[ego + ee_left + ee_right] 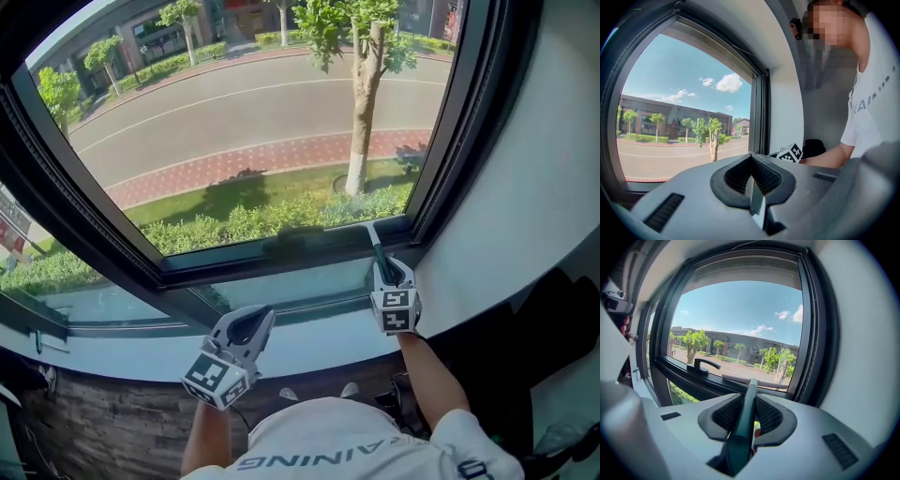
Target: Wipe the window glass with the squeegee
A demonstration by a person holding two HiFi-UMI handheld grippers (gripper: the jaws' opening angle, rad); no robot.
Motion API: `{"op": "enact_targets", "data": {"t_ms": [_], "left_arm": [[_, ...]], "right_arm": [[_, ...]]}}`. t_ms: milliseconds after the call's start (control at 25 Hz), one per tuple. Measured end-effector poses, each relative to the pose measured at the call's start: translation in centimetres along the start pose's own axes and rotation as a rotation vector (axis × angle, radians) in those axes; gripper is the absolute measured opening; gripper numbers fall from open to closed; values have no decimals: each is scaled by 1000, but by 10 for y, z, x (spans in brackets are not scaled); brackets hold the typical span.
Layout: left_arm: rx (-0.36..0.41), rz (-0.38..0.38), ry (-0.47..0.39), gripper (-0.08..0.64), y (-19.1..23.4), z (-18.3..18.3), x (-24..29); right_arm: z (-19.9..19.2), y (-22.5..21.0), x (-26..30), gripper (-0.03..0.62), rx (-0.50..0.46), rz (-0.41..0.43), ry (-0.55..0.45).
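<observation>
Squeegee [373, 242] low on the window glass [253, 122]
The left gripper [255, 326] hangs closed and empty (near the sill [309, 342]); the right gripper [387, 273] clamps the squeegee handle, blade along the glass's bottom edge. A tilted wrist could lift one blade end, leaving streaks.

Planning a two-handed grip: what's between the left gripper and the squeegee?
Only bare window sill between left gripper and squeegee, per the head view.
</observation>
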State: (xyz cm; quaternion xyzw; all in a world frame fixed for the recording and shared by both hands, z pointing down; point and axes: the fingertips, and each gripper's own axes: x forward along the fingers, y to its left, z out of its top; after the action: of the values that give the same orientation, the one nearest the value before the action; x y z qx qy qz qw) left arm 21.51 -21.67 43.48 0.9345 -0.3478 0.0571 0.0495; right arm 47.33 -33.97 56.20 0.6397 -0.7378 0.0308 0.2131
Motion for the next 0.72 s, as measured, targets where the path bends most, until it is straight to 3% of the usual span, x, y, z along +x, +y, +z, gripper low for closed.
{"op": "enact_targets", "data": {"t_ms": [160,440,720], "left_arm": [[-9,7,4,14,3,-2,2],[-55,42,-24,14,5,-3,6],[-37,136,-17,14,-1,0,11]], "right_arm": [[0,0,-17,98,-6,9,-17],[-4,1,-77,98,160,43,-36],[16,-21,-126,98,160,117,-212]]}}
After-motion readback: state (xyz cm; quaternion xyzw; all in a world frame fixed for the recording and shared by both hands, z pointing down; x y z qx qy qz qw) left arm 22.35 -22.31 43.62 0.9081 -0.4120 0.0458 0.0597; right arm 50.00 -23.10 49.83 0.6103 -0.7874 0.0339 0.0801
